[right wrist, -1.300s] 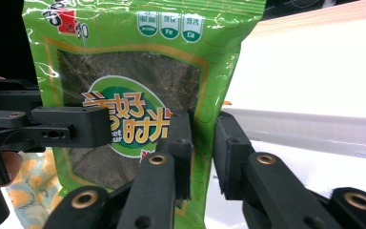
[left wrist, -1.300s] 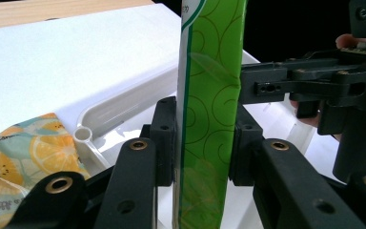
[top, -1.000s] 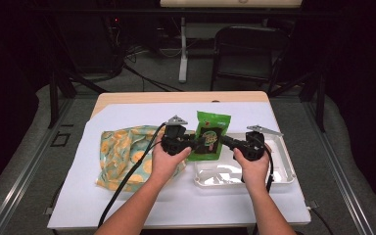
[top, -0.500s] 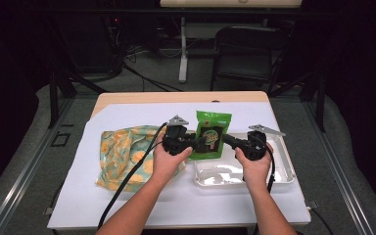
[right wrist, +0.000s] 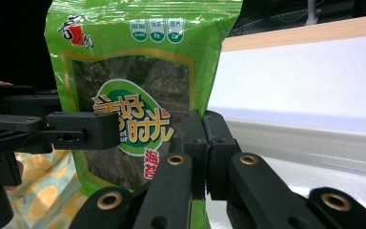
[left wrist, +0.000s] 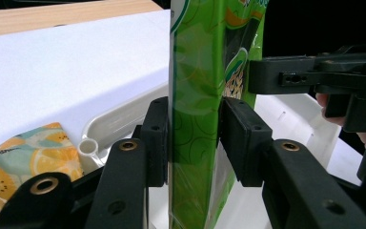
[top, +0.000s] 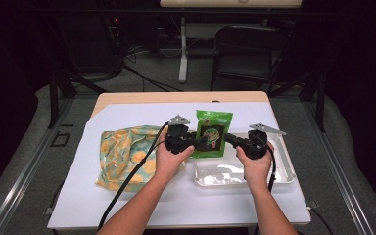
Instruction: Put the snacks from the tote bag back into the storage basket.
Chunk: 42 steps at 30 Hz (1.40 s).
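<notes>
A green snack bag [top: 214, 132] stands upright over the near left end of a white tray [top: 285, 164], between my two grippers. My right gripper [top: 231, 140] is shut on the bag's right edge; in the right gripper view its pads [right wrist: 194, 138] pinch the green snack bag [right wrist: 133, 71]. My left gripper [top: 199, 142] comes in from the left. Its jaws have just been opening. The green snack bag [left wrist: 195, 119] still stands between the left gripper's pads [left wrist: 156, 138], which sit right beside its faces without denting them.
A lemon-patterned cloth bag [top: 127, 152] lies on the white table cover [top: 127, 205] to the left of my left hand. The tray has a small spout [left wrist: 88, 147] at its corner. A wooden table edge [top: 176, 97] runs along the back.
</notes>
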{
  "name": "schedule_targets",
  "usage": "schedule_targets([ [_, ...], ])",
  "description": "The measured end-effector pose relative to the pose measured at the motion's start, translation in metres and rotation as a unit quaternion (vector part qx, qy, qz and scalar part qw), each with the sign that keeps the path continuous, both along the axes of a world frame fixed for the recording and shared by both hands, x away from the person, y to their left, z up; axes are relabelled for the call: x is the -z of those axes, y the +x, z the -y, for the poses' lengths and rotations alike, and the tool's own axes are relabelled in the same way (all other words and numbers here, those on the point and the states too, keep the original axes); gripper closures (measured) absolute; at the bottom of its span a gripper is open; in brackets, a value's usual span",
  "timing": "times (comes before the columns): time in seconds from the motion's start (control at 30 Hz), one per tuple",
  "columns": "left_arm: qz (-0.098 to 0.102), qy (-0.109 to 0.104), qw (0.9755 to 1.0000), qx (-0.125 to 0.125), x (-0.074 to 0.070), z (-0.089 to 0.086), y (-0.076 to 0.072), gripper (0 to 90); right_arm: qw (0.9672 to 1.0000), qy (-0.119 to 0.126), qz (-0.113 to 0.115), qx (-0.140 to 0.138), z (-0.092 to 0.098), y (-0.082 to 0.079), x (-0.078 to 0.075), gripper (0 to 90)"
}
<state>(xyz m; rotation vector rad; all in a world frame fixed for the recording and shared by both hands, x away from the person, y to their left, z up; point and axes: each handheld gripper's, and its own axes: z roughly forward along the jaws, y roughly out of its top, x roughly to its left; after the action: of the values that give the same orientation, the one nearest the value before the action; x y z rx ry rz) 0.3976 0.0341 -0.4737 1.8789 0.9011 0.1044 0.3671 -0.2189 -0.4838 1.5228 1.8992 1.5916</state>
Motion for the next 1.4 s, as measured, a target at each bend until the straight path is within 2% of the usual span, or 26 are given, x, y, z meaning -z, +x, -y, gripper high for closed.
schedule_targets([
  [0.1, -0.002, 0.004, 1.0, -0.003, 0.003, 0.002, 0.002, 63.1, 0.9999, -0.013, 0.002, 0.0, 0.0, 0.002, 0.001, 89.2],
  [0.2, 0.0, 0.012, 0.9999, -0.005, 0.005, 0.003, 0.004, 62.2, 0.9998, -0.018, 0.001, 0.002, 0.0, 0.004, 0.003, 89.2],
  [0.47, 0.003, 0.016, 0.9998, -0.011, 0.011, 0.008, 0.012, 62.2, 0.9994, -0.033, 0.002, 0.011, 0.002, 0.01, 0.005, 89.2],
  [0.7, -0.004, 0.006, 0.9997, -0.022, 0.016, 0.012, 0.022, 62.1, 0.9986, -0.05, 0.0, 0.016, 0.003, 0.021, 0.004, 89.3],
  [0.9, -0.019, 0.011, 0.9992, -0.032, 0.025, 0.016, 0.033, 60.9, 0.9982, -0.057, -0.014, 0.012, 0.004, 0.033, 0.008, 89.3],
  [1.07, -0.022, 0.015, 0.9989, -0.038, 0.03, 0.017, 0.037, 60.5, 0.9972, -0.067, -0.032, 0.004, 0.005, 0.042, 0.012, 89.3],
  [1.2, -0.022, 0.011, 0.999, -0.038, 0.031, 0.019, 0.039, 60.2, 0.9967, -0.075, -0.03, 0.004, 0.005, 0.045, 0.01, 89.4],
  [1.27, -0.022, 0.01, 0.9989, -0.04, 0.032, 0.02, 0.039, 60.0, 0.9971, -0.069, -0.031, 0.006, 0.006, 0.045, 0.011, 89.5],
  [1.4, -0.027, 0.014, 0.9987, -0.041, 0.034, 0.021, 0.039, 60.0, 0.9968, -0.072, -0.032, 0.011, 0.007, 0.045, 0.015, 89.7],
])
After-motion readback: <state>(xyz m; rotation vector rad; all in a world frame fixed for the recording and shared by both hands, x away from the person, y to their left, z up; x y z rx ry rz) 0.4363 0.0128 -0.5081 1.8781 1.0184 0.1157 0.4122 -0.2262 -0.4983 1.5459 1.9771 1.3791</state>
